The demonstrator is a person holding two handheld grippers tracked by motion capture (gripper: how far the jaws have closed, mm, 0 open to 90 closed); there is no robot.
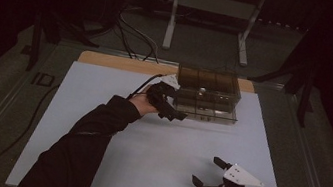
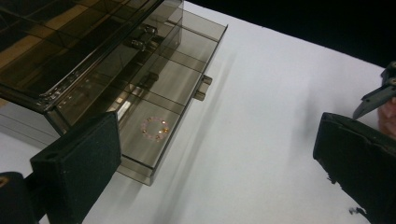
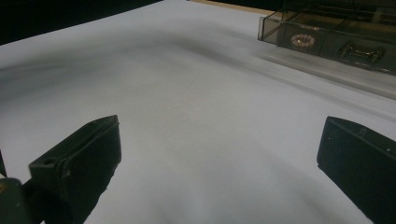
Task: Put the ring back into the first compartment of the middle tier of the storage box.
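1. The smoke-tinted clear plastic drawer box stands on the white rectangular table top, toward twelve o'clock from the table's middle, close to the far edge. Its lid is divided into compartments.
2. The box's lower drawer is pulled out toward the person; in the left gripper view it juts past the box front, with two small knobs on its face.
3. A small ring of pale pink beads lies flat on the floor of that open drawer, near its left front corner; the right gripper view shows it through the drawer's tinted wall.
4. A light wooden strip runs along the table's far edge, behind the box at about eleven o'clock.
5. Beyond the table, at twelve o'clock, a grey metal stand with two legs sits on the dark floor, and black cables lie at eleven o'clock.
6. The left gripper, held on a dark-sleeved arm, is at the box's left front corner, at nine o'clock from the drawer; its jaws are spread wide and hold nothing.
7. The right gripper rests at five o'clock on the table, well apart from the box, jaws wide and empty over bare table top.
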